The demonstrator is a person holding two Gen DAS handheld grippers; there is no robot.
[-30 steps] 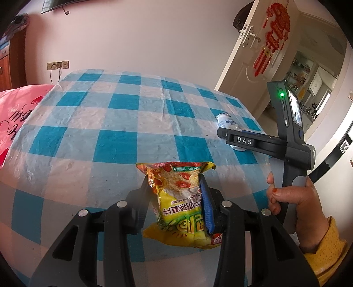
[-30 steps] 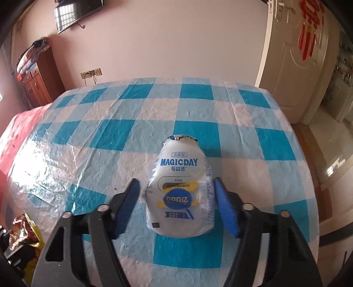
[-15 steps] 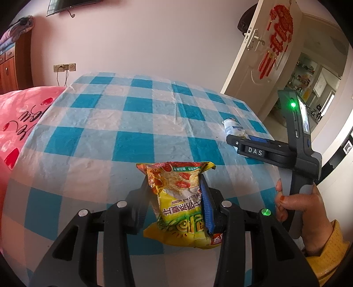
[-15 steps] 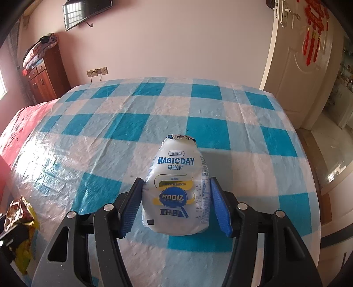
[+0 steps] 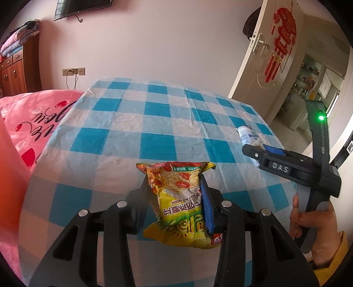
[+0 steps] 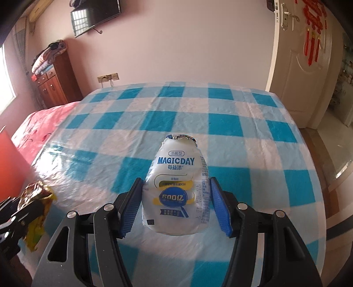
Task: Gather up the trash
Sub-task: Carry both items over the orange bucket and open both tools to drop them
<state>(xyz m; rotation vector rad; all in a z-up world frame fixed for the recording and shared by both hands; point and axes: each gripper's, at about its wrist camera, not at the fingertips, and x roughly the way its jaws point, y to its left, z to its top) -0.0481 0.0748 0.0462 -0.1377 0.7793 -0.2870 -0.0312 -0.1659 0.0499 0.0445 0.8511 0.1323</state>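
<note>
My left gripper (image 5: pixel 176 192) is shut on a yellow snack wrapper (image 5: pixel 176 205), which hangs above the blue-checked tablecloth (image 5: pixel 136 123). My right gripper (image 6: pixel 176 194) is shut on a white MAGICDAY drink bottle (image 6: pixel 176 192) with a torn foil top, lifted off the cloth (image 6: pixel 198 119). In the left wrist view the right gripper (image 5: pixel 253 150) shows at the right, held by a hand (image 5: pixel 313 223) in a yellow sleeve, the bottle (image 5: pixel 248 135) poking out past it. In the right wrist view the wrapper (image 6: pixel 36 198) and left gripper (image 6: pixel 13 216) sit at the lower left.
A pink bedspread (image 5: pixel 28 114) lies left of the table. A wooden cabinet (image 6: pixel 55 81) with folded blankets stands at the back left, a wall television (image 6: pixel 94 15) above it. A white door (image 5: pixel 269 59) with a red ornament opens at the right.
Both grippers have drawn back and risen a little with their loads; the table looks farther off and more of the room shows. The right jaws have closed in against the bottle.
</note>
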